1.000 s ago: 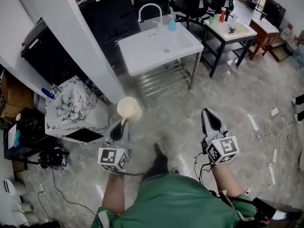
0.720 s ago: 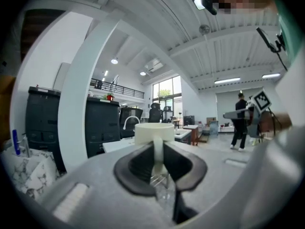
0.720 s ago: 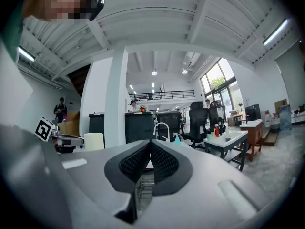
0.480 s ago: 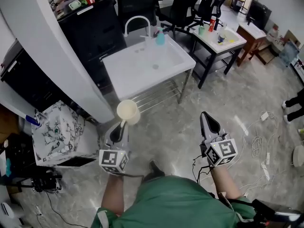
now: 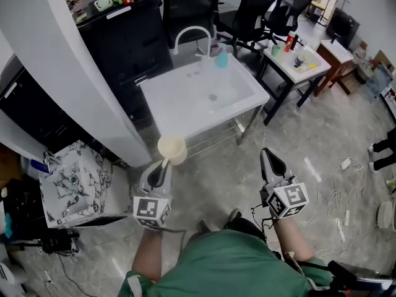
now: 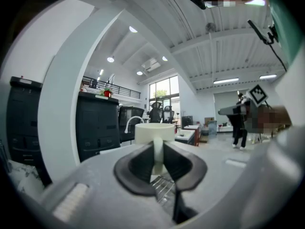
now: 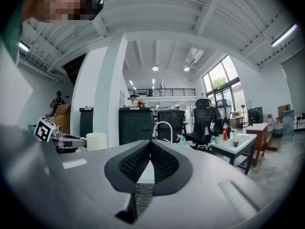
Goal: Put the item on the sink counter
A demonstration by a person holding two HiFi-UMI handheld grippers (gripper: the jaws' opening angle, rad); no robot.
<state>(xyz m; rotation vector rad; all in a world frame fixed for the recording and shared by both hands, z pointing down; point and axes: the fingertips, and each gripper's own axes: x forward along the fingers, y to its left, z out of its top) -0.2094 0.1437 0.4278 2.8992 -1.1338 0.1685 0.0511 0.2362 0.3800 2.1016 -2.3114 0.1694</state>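
Fingers [image 6: 138, 163] of the left gripper [image 5: 162, 166] clench the handle of one cream cup [image 5: 172, 148], held upright above the floor [image 5: 216, 172], near the single white sink tabletop [image 5: 185, 104]. On the right gripper [image 5: 268, 156], both fingers are pressed together, empty.

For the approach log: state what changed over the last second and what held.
The person has walked nearer the sink counter: it sits lower and larger in the head view, and the marbled box has dropped toward the lower left. Nothing was grasped or released. The left gripper stays shut on the handle of the cream cup, which is upright; the right gripper stays shut and empty.
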